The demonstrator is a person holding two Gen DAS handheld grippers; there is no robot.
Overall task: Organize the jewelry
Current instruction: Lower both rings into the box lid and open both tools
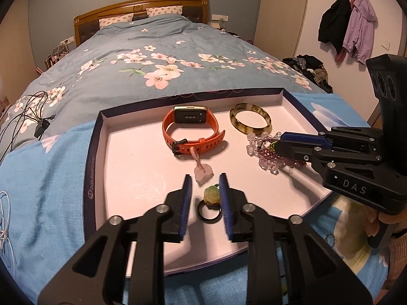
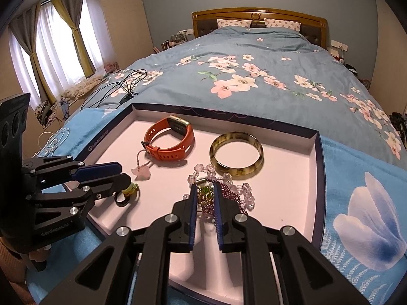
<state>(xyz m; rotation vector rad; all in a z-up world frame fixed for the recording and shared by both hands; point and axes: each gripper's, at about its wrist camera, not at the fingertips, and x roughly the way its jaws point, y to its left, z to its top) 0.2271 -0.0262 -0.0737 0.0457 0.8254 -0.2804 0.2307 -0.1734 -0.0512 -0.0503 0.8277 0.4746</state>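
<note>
Landmark: shallow white-lined box lid with dark blue rim (image 1: pixel 94 137), lying on the blue floral bedspread (image 1: pixel 162 50) at the foot of the bed; every place below is given relative to this lid

Black cables: tangled black charger cables (image 1: pixel 30 117) on the bedspread, outside the lid past its left rim

Left gripper: black two-finger gripper with blue pads (image 1: pixel 205 193), over the lid's near edge; jaws apart, straddling the ring without visibly touching it, nothing clamped

Ring: dark band ring topped with a yellow-green carved stone (image 1: pixel 211 200), flat on the lid floor near its front, between the left fingers

Pink charm: pale pink stone pendant on a braided pink cord (image 1: pixel 202 171), just behind the ring toward the lid's middle, its cord reaching to the watch strap

Watch: orange rubber-strapped smartwatch with gold case (image 1: pixel 189 129), standing on its strap in the back middle of the lid

Bangle: mottled yellow-brown stone bangle (image 1: pixel 250 122), flat in the back right of the lid, beside the watch

Beads: heap of clear crystal beads and purple bead strands (image 2: pixel 229 190), front right of the lid, touching the bangle's near rim

Right gripper: matching black gripper (image 2: pixel 205 190), over the right front of the lid; jaws narrowed around a green bead cluster (image 2: pixel 206 193) in the heap; whether the pads actually press it, I cannot tell
</note>
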